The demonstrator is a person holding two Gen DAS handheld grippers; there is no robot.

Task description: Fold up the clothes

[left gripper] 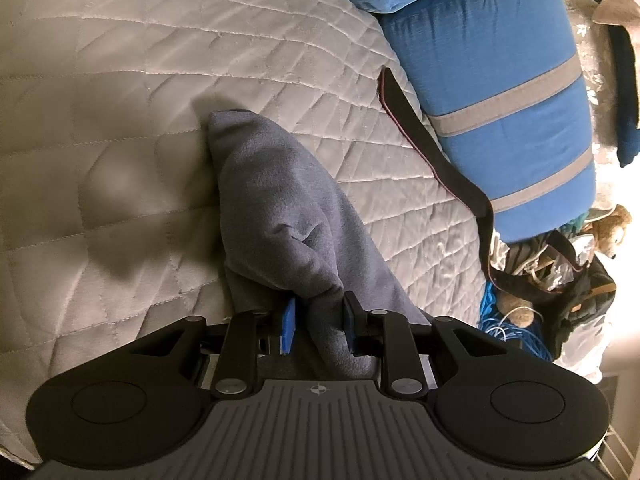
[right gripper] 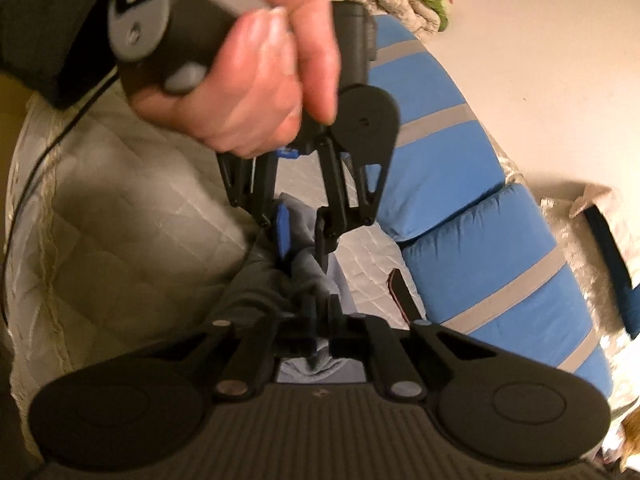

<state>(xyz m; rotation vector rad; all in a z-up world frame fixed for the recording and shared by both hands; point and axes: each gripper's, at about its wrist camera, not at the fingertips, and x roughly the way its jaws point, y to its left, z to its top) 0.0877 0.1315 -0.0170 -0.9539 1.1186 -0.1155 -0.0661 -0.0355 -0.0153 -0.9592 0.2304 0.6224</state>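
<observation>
A grey-blue garment lies bunched in a long ridge on the quilted bedspread. My left gripper is shut on its near end, with thick cloth pinched between the blue pads. In the right wrist view a hand holds the left gripper pointing towards me, with the garment in its fingers. Just below it my right gripper is shut on the same bunch of cloth. The two grippers face each other, a short way apart.
Two blue pillows with grey stripes lie along the bed's far side. A dark strap rests beside them. Clutter with a teddy bear and blue cable sits past the bed's edge.
</observation>
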